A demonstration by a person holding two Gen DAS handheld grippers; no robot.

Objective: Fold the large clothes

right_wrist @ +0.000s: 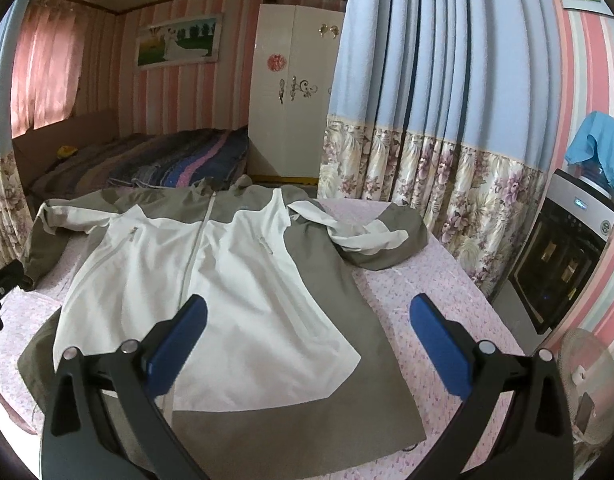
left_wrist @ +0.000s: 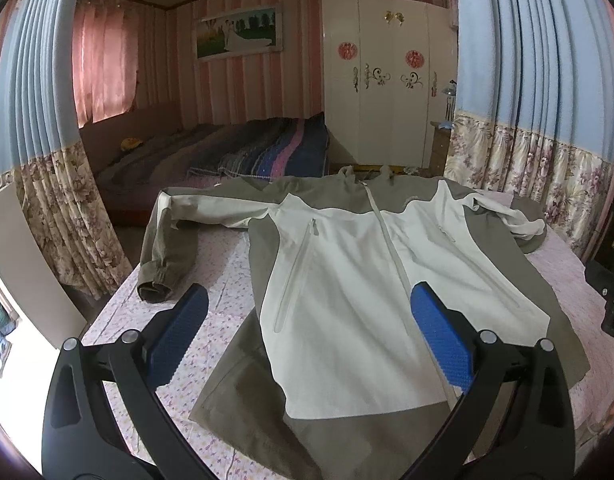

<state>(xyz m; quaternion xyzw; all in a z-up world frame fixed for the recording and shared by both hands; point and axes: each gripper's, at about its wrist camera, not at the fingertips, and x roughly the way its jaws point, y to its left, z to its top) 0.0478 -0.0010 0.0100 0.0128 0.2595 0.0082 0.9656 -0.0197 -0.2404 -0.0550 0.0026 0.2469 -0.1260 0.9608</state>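
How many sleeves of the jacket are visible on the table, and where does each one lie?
2. One sleeve stretches out and bends down at the table's left edge. The other sleeve lies crumpled at the jacket's right shoulder.

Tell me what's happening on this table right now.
A person is holding a hand-held gripper in each hand over a grey and white jacket that lies spread out, front up and zipped, on a table with a pink flowered cloth. The left hand-held gripper and the right hand-held gripper both hover open near the hem and hold nothing. One sleeve hangs off the table edge; the other sleeve is bunched. No fold is made yet.
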